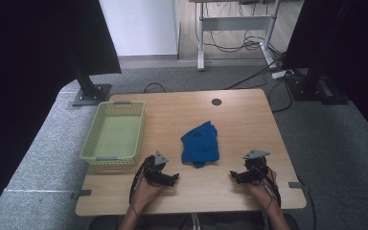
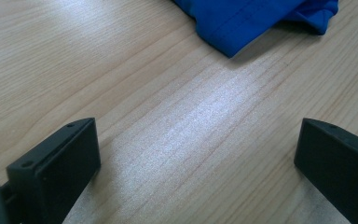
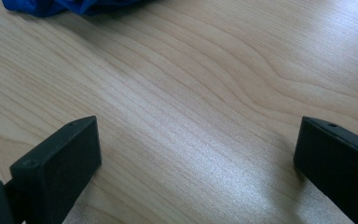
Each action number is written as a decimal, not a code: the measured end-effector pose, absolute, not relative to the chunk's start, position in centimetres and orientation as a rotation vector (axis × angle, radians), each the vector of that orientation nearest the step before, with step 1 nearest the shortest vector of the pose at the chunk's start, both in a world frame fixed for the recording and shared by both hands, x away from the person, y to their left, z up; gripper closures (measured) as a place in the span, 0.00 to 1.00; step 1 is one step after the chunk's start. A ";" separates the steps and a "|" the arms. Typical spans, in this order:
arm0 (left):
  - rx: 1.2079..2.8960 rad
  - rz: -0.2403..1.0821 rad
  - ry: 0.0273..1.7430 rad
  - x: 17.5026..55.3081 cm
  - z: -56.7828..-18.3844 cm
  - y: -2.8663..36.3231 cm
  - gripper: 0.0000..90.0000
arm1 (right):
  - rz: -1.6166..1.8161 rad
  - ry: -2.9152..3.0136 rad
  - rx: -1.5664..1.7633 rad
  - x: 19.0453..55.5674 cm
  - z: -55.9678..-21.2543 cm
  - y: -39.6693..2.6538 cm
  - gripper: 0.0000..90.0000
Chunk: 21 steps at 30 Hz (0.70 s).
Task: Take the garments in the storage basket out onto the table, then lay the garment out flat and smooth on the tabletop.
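Blue cloth (image 1: 200, 143) is the thing nearest to both grippers, so I judge the work concerns it; it lies crumpled in the middle of the wooden table (image 1: 239, 120), between the 2 grippers and a little beyond them. In the left gripper view the 2 black jaws stand wide apart with only bare wood between them, and a hemmed corner of the cloth (image 2: 251, 21) lies ahead; the right gripper view shows the same, jaws wide apart over bare wood, with a blue edge (image 3: 70, 5) at the top. Left gripper (image 1: 172, 178) and right gripper (image 1: 234, 176) rest low near the front edge, pointing inward toward each other; probably this is a ready position, 1 gripper on each side, so that each can take 1 side of the cloth. Green plastic basket (image 1: 116, 158) stands at the left side, well apart from the cloth and empty as far as I can see; perhaps the cloth belongs there. Both gripper views cut off most of the cloth; what kind of garment it is, and how its folds lie, I cannot tell.
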<state>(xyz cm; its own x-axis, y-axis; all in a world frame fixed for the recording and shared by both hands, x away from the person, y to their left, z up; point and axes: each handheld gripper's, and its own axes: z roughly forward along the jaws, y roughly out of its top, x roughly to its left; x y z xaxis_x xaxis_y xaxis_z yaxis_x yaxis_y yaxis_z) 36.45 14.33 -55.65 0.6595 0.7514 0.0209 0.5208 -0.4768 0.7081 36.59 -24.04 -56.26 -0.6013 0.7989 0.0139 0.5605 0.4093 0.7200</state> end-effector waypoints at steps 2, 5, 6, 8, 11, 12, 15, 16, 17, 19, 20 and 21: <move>2.188 0.433 0.980 36.5 -55.7 14.3 0.00 | 1.003 2.338 1.175 36.6 -56.3 -24.0 0.00; 2.189 0.430 0.976 36.5 -55.6 14.3 0.00 | 1.003 2.338 1.174 36.6 -56.3 -24.1 0.00; 2.189 0.430 0.976 36.5 -55.6 14.3 0.00 | 1.003 2.338 1.174 36.6 -56.3 -24.1 0.00; 2.189 0.430 0.975 36.5 -55.6 14.3 0.00 | 1.003 2.338 1.174 36.6 -56.3 -24.1 0.00; 2.185 0.431 0.968 36.4 -55.6 14.4 0.02 | 1.003 2.338 1.175 36.6 -56.3 -24.0 0.00; 2.183 0.432 0.970 36.4 -55.6 14.4 0.02 | 1.003 2.338 1.174 36.6 -56.3 -24.0 0.00; 2.182 0.430 0.974 36.5 -55.5 14.3 0.05 | 1.003 2.338 1.175 36.6 -56.3 -24.0 0.00; 2.182 0.430 0.973 36.6 -55.4 14.3 0.05 | 1.003 2.338 1.175 36.6 -56.3 -24.0 0.00; 2.179 0.424 0.971 36.6 -55.3 14.3 0.05 | 1.003 2.338 1.175 36.6 -56.3 -24.0 0.00; 2.170 0.423 0.968 36.7 -55.0 14.2 0.05 | 1.003 2.339 1.174 36.6 -56.3 -24.1 0.00; 2.167 0.423 0.963 36.8 -54.8 14.1 0.05 | 1.003 2.338 1.175 36.6 -56.3 -24.0 0.00; 2.165 0.420 0.956 36.9 -54.6 14.0 0.06 | 1.003 2.338 1.175 36.6 -56.3 -24.0 0.00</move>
